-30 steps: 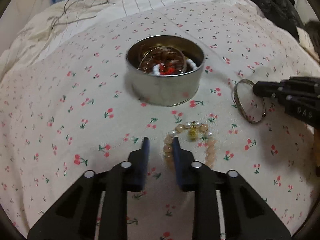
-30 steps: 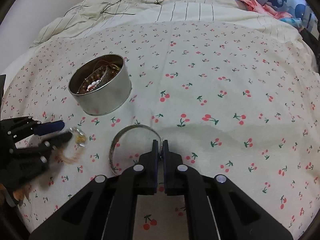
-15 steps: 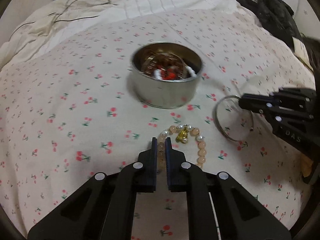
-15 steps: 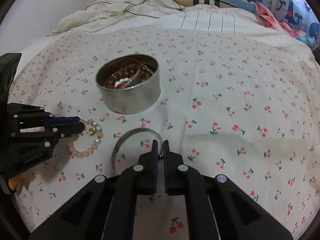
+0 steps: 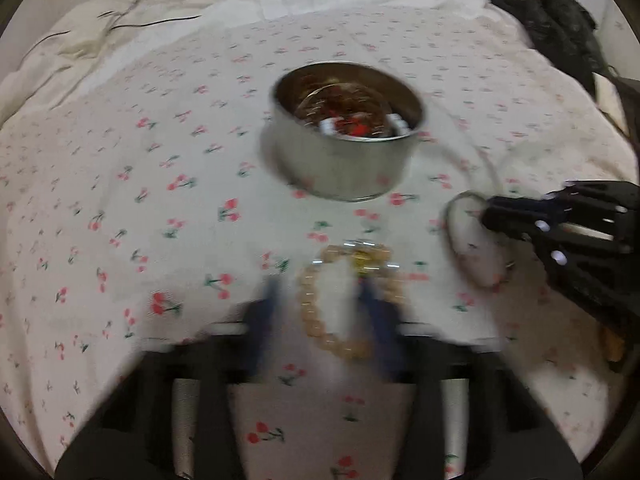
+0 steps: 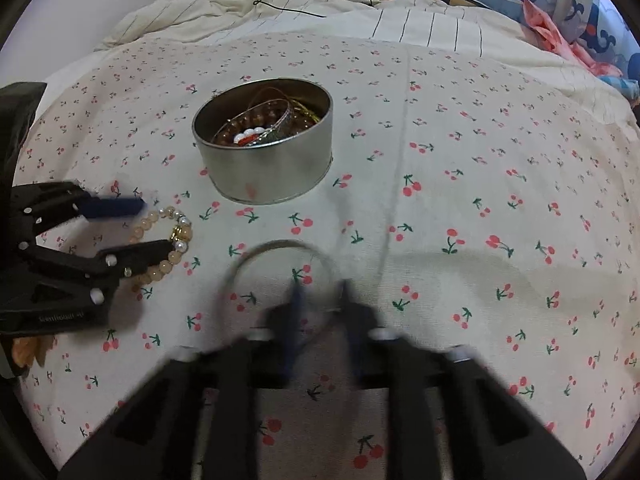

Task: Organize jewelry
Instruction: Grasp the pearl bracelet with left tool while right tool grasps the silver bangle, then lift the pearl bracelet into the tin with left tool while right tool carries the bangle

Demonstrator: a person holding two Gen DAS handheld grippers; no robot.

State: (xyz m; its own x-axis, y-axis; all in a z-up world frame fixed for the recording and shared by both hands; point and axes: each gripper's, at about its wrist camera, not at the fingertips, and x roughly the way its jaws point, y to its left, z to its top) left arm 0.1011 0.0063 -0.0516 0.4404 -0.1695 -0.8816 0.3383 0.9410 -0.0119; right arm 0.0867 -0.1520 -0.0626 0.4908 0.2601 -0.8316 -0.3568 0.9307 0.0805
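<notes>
On the bed [image 6: 480,160], a tin [image 6: 264,176] of jewelry stood mid-sheet. The left tool [image 5: 324,308] was blurred, its fingers apart, straddling 1 side of the bead bracelet [image 5: 305,304], which lay nearer the front edge. The right tool [image 6: 322,302], also blurred and spread, straddled the rim of the bangle [image 6: 240,268] lying beside the bracelet.
</notes>
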